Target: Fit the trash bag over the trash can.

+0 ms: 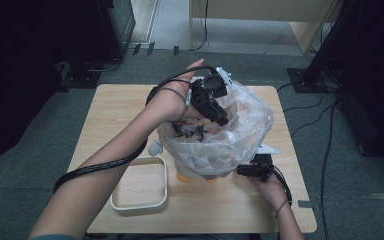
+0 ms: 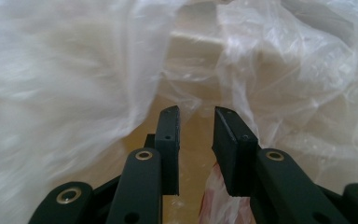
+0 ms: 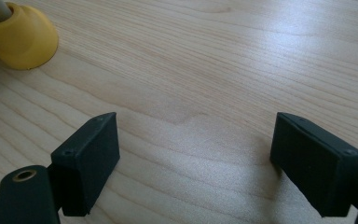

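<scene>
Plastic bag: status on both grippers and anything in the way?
Left gripper at the plastic bag's mouth, jaws narrowly apart, nothing pinched. Right gripper open, low over the table beside the bag. White tray sits apart, not obstructing.

A white rectangular tray (image 1: pixel 139 204) lies on the wooden table (image 1: pixel 110 110).

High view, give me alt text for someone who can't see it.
A person's left gripper reaches into a clear plastic bag on a wooden table. The right gripper rests beside it; a white tray lies nearby.
</scene>
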A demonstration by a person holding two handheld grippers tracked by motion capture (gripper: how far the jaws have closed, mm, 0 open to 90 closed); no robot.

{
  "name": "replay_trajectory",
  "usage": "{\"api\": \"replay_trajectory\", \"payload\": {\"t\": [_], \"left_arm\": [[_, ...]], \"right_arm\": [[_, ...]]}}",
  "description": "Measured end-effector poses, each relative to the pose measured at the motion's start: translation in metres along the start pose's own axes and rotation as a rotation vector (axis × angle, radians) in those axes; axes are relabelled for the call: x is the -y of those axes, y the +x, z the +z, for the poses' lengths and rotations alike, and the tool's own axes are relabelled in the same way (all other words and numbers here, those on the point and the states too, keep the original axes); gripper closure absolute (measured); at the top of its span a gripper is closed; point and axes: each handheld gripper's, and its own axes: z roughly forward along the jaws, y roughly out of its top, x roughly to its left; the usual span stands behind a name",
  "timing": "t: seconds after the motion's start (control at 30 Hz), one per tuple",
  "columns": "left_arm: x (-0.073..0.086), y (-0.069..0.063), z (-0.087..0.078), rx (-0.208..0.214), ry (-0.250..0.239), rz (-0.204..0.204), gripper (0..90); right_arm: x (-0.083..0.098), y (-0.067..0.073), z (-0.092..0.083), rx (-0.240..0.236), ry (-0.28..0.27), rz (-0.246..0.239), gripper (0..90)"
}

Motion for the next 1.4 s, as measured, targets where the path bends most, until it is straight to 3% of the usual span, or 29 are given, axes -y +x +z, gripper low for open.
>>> {"api": "replay_trajectory", "payload": {"t": [0.27,0.43,0.57,0.77,0.97,1.17,1.3,1.4], "left_arm": [[0.006,0.000,0.032,0.026,0.063,0.006,70.2],[0.013,0.000,0.041,0.028,0.062,0.010,69.3],[0.012,0.000,0.029,0.012,0.014,0.015,67.9],[0.003,-0.002,-0.007,-0.059,-0.024,0.054,66.2],[0.000,0.018,-0.028,-0.167,-0.086,0.022,67.1],[0.006,0.033,-0.042,-0.214,-0.227,-0.010,66.8],[0.008,0.041,-0.048,-0.251,-0.278,-0.038,63.6],[0.012,0.046,-0.044,-0.245,-0.248,-0.060,64.2]], "right_arm": [[0.000,0.000,0.000,-0.001,-0.001,-0.002,15.2],[0.000,0.000,0.000,-0.001,-0.001,-0.003,15.2],[0.000,0.000,0.000,-0.002,-0.002,-0.004,15.2],[0.000,0.000,0.000,-0.002,-0.002,-0.005,15.2],[0.000,0.000,0.000,-0.002,-0.002,-0.005,15.2],[0.000,0.000,0.000,-0.002,-0.003,-0.006,15.2],[0.000,0.000,0.000,-0.002,-0.003,-0.007,15.2],[0.000,0.001,0.000,-0.005,-0.002,-0.006,15.2]]}}
